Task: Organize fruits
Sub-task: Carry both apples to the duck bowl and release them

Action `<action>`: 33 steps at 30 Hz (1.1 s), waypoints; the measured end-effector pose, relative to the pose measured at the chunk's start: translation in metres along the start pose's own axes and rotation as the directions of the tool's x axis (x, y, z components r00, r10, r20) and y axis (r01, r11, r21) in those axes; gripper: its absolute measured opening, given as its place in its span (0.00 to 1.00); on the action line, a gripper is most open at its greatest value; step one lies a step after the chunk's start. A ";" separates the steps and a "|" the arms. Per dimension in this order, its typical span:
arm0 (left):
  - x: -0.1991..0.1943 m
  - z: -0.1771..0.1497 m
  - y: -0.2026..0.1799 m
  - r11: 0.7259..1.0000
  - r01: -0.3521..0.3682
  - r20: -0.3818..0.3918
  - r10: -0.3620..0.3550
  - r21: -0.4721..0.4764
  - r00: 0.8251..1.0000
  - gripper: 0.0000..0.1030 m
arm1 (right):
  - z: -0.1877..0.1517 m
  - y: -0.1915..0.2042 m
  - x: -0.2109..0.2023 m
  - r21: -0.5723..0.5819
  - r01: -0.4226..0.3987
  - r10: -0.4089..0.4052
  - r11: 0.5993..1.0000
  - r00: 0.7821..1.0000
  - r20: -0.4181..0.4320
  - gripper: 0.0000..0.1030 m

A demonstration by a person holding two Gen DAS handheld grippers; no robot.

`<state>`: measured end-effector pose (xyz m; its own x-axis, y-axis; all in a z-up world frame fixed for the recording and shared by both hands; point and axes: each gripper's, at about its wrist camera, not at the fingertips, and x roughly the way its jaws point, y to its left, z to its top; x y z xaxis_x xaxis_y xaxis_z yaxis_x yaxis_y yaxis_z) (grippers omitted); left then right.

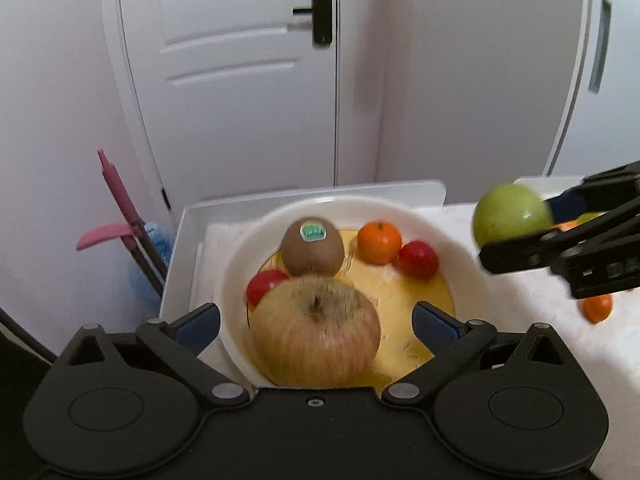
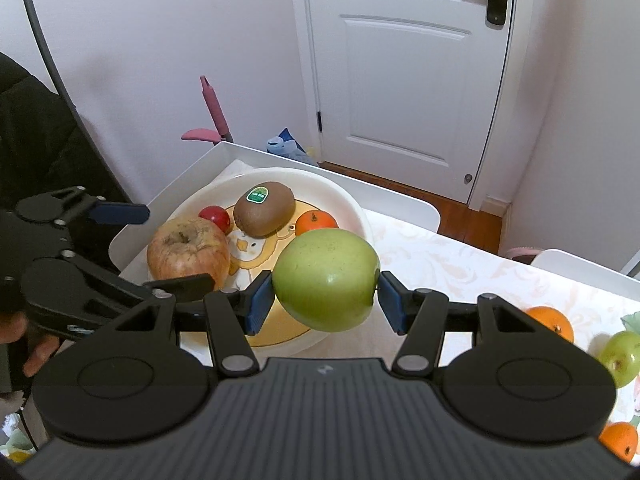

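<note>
Now the left gripper (image 1: 316, 320) has its blue-padded fingers (image 1: 200, 322) spread wide and released, standing clear on either side of a large reddish-yellow apple (image 1: 316, 332) without touching it. That apple lies stem-up in the near part of a round white plate with a yellow cartoon print (image 1: 404, 288). Beyond the apple on the same plate sit a brown kiwi with a green sticker (image 1: 313, 249), a small red tomato (image 1: 264, 285) just left of the apple, a small orange mandarin (image 1: 379, 241), and a second small red tomato (image 1: 418, 259) touching the mandarin. The plate rests in a shallow white tray (image 1: 182, 264) at the far left corner of the counter (image 1: 560, 340), which carries a pale patterned cloth.

The right gripper (image 2: 326, 296) is clenched on a smooth green apple (image 2: 326, 280), its blue pads pressing the fruit from both sides and holding it in the air over the near right edge of the plate. In the right wrist view, more fruit lies toward the right edge of the counter: an orange (image 2: 554, 322), a second green apple (image 2: 620, 356), and another orange (image 2: 618, 442) near the corner of the frame. A white panelled door (image 1: 240, 80) stands behind the counter.
</note>
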<state>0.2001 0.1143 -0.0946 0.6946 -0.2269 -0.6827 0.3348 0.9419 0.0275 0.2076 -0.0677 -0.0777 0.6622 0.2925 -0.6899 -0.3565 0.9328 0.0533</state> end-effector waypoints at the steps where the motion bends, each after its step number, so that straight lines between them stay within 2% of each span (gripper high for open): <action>1: -0.002 0.000 0.001 1.000 0.008 0.001 -0.008 -0.002 1.000 1.00 | 0.001 0.000 0.001 -0.001 -0.001 0.001 1.000 1.000 -0.002 0.69; 13: -0.018 -0.005 0.009 0.999 0.003 0.014 -0.003 -0.032 1.000 1.00 | 0.004 0.017 0.021 -0.053 -0.033 0.031 0.998 0.999 -0.032 0.69; 19: -0.021 -0.009 0.012 0.999 -0.004 0.011 0.005 -0.042 1.000 1.00 | 0.000 0.025 0.043 -0.107 -0.062 0.058 0.992 0.998 -0.039 0.69; 27: -0.021 -0.010 0.016 0.999 -0.005 0.002 0.005 -0.052 1.000 1.00 | -0.004 0.035 0.059 -0.197 -0.064 0.056 0.978 0.997 -0.047 0.70; 29: -0.021 -0.010 0.016 0.999 -0.006 0.002 0.006 -0.049 1.000 1.00 | -0.005 0.037 0.057 -0.213 -0.050 0.045 0.976 0.999 -0.026 0.71; 31: -0.021 -0.010 0.016 0.999 -0.007 0.000 0.007 -0.050 1.000 1.00 | -0.005 0.037 0.054 -0.227 -0.023 0.022 0.974 1.000 -0.009 0.84; 33: -0.022 -0.010 0.016 0.999 -0.007 -0.001 0.007 -0.050 1.000 1.00 | -0.005 0.035 0.050 -0.233 0.007 -0.005 0.972 1.000 0.008 0.92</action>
<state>0.1836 0.1366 -0.0868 0.6964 -0.2200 -0.6830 0.2978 0.9546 -0.0039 0.2246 -0.0218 -0.1138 0.6691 0.2894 -0.6845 -0.4959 0.8599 -0.1213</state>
